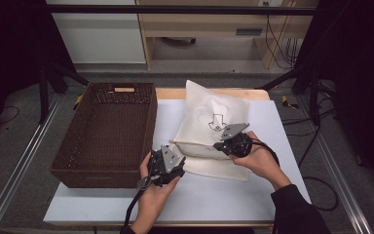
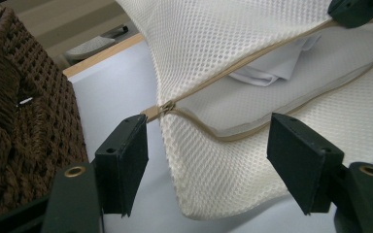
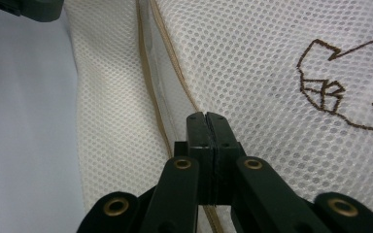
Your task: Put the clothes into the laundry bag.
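Black jaws of the left gripper (image 2: 209,165) stand apart around the zipper pull (image 2: 165,107) of the mesh laundry bag (image 1: 212,124), gripping nothing. Right gripper (image 3: 207,121) is clamped on the bag's zipper edge. Risk: bag on the white table (image 1: 214,200) beside the wicker basket (image 1: 108,131) slumps, spilling its white garment (image 2: 272,65).

One mesh bag (image 1: 209,124), one wicker basket (image 1: 108,131) and two tongs were counted on one desk (image 1: 214,195).

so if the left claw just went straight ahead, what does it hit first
Most likely the white mesh bag: the open left claw points at its lower corner, just below the zipper pull. Depth is hard to judge.
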Tool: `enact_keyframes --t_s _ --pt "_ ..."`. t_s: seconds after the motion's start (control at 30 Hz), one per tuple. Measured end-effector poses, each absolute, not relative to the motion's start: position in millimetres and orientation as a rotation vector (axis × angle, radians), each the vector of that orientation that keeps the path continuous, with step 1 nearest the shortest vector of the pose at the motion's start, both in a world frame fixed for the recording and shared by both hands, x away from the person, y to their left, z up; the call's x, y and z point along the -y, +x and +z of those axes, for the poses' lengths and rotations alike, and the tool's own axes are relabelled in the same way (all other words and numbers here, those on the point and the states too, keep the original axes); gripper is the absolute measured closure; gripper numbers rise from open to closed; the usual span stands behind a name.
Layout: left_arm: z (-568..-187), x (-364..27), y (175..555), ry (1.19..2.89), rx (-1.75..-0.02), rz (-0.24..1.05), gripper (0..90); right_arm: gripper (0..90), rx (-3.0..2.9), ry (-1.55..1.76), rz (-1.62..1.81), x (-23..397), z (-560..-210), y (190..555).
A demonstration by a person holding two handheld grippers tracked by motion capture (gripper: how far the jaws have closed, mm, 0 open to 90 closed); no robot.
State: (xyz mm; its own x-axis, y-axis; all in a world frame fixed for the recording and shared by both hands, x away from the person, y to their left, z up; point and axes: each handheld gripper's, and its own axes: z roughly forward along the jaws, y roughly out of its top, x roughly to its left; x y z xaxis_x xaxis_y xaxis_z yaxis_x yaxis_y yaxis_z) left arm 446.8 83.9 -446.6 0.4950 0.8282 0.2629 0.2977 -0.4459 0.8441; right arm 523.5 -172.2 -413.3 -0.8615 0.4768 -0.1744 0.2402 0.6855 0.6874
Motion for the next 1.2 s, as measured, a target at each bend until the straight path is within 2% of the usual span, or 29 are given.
enact_keyframes --t_s 0.17,0.33,0.43,0.57,0.6,0.73,1.2 --pt "-458 -82 449 1.984 -0.931 0.890 33.9 90.0 -2.559 0.582 0.971 179 -414 524" --pt "-467 -78 457 2.000 -0.979 0.837 37.5 90.0 -2.555 0.592 0.974 184 -414 525" --pt "-473 -78 459 2.005 -1.003 0.813 49.4 90.0 -2.556 0.592 0.978 184 -414 525" --pt "-475 -78 459 1.992 -1.004 0.752 80.2 90.0 -2.557 0.591 0.972 183 -414 525" --pt "-476 -77 458 1.991 -1.003 0.745 82.7 90.0 -2.556 0.593 0.972 182 -415 525" --pt "-479 -76 457 1.990 -0.998 0.709 85.1 90.0 -2.553 0.585 0.972 181 -415 524" --pt "-469 -81 427 1.972 -0.951 0.642 85.2 90.0 -2.576 0.563 0.958 175 -423 517"
